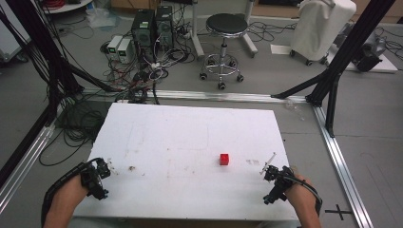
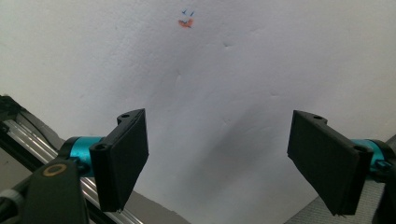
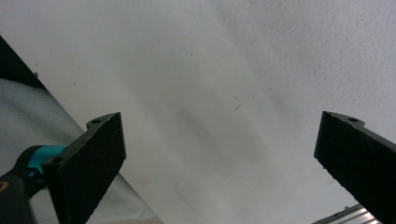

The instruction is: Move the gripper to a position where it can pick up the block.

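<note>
Left tool point(image 1: 96, 178): jaws spread wide, nothing between them, at the tabletop point(image 1: 190, 137) near edge.
Right tool point(image 1: 275, 183): jaws spread wide, empty.
Red cube point(image 1: 224, 159): on the tabletop, ahead-left of the right tool, apart.

- A small red cube point(image 1: 224, 159) sits alone on the white counter point(image 1: 190, 137), right of its middle and toward the near edge.
- It rests flat on one face, its top a brighter red than the sides that show.
- Nothing touches it; bare white surface lies all around it.
- It lies well apart from both tongs, nearer the right tongs point(image 1: 271, 183) than the left tongs point(image 1: 97, 178).
</note>
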A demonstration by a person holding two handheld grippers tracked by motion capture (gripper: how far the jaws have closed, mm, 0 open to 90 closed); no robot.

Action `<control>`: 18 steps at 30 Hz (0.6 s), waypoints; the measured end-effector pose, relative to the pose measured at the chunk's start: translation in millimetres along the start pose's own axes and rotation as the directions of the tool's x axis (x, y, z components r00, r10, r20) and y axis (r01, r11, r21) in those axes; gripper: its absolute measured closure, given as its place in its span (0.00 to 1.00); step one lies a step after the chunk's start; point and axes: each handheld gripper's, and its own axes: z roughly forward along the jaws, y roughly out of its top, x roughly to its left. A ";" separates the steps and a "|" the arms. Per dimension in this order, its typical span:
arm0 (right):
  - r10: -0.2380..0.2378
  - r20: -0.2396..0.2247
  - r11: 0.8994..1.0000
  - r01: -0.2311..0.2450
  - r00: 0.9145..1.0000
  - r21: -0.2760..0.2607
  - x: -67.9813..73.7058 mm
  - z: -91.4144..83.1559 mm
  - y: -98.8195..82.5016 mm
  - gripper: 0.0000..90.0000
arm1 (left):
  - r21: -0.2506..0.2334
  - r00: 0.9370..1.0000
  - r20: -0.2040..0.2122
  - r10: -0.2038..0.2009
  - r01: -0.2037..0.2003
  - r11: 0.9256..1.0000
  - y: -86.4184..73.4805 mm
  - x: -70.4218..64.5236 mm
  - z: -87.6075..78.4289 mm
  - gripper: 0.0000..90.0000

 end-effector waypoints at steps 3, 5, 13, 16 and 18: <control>-0.005 -0.005 1.000 0.005 1.000 0.005 -2.3 -0.2 0.7 0.01 | -0.002 1.000 -0.001 0.002 -0.002 1.000 0.1 0.1 0.5 0.23; -0.012 -0.007 1.000 0.012 1.000 0.012 -4.2 -0.3 1.7 0.01 | -0.001 1.000 0.002 0.004 -0.004 1.000 0.1 0.1 1.2 0.23; -0.086 -0.001 0.996 0.086 0.996 -0.003 -11.8 -5.9 9.4 0.01 | 0.000 1.000 0.004 -0.004 0.004 1.000 -0.7 0.8 2.0 0.23; -0.129 0.000 0.992 0.129 0.992 -0.003 -15.5 -8.6 12.9 0.01 | -0.001 1.000 0.002 -0.002 0.002 1.000 -0.1 0.5 1.6 0.23; -0.180 -0.008 0.984 0.180 0.984 0.006 -18.1 -9.4 15.5 0.01 | -0.003 1.000 0.005 -0.003 0.003 1.000 0.1 0.6 1.1 0.23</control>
